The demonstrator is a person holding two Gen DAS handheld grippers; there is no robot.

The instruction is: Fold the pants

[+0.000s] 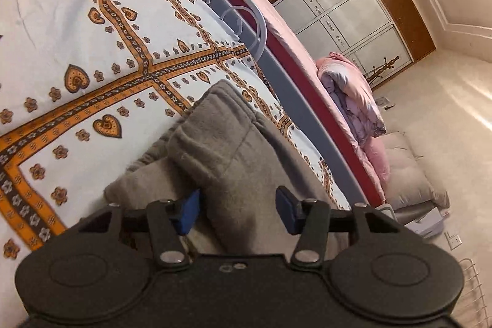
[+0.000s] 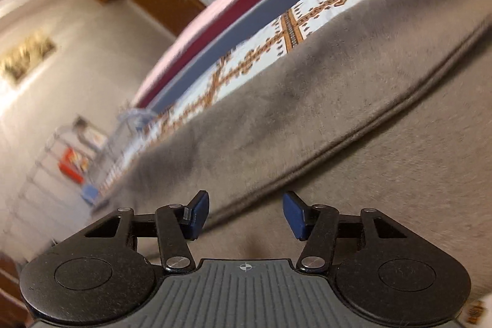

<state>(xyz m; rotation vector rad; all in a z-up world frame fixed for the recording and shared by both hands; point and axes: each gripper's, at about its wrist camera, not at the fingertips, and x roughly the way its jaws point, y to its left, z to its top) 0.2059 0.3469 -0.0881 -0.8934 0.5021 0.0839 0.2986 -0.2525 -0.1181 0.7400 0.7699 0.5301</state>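
Note:
The grey fleece pants (image 1: 215, 143) lie on the white bedsheet with orange and brown heart pattern (image 1: 77, 36), with a folded ribbed end on top. My left gripper (image 1: 238, 211) is open, its blue pads on either side of a raised fold of the pants. In the right wrist view the pants (image 2: 307, 112) fill most of the frame, with a long seam running across. My right gripper (image 2: 246, 212) is open just above the grey fabric, holding nothing. That view is blurred.
A grey metal bed rail with curls (image 1: 246, 29) edges the bed. Beyond it is a pink-sheeted bed (image 1: 292, 36) with a pink and lilac quilt (image 1: 353, 88), a wardrobe (image 1: 347, 17), a floor cushion (image 1: 409, 168) and a white wire rack (image 2: 46, 156).

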